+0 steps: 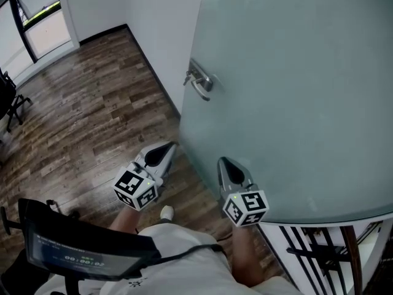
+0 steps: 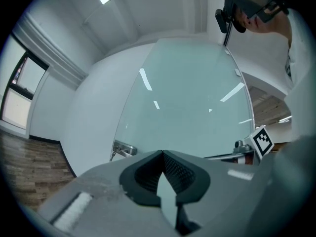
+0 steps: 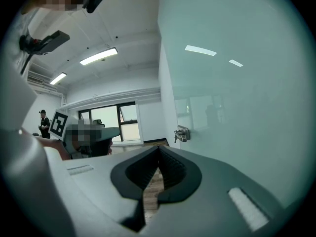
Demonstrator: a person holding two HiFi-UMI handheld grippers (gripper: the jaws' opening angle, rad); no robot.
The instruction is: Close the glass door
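The frosted glass door [image 1: 288, 91] fills the right of the head view, with a metal lever handle [image 1: 199, 82] near its free edge. Below the handle, my left gripper [image 1: 170, 146] is shut and empty, its tip by the door's edge. My right gripper [image 1: 223, 162] is also shut and empty, its tip close against the glass; contact cannot be told. In the left gripper view the glass door [image 2: 187, 93] and handle [image 2: 123, 149] lie ahead of the shut left gripper [image 2: 162, 153]. From the right gripper [image 3: 158, 147], also shut, the handle [image 3: 181, 134] shows on the door [image 3: 237, 83].
A white wall [image 1: 153, 23] runs behind the door over wood flooring [image 1: 92, 109]. A window [image 1: 37, 23] and a black office chair [image 1: 9, 100] stand at the far left. A black barred rack [image 1: 319, 251] is at the lower right. A person [image 3: 44, 124] stands far off.
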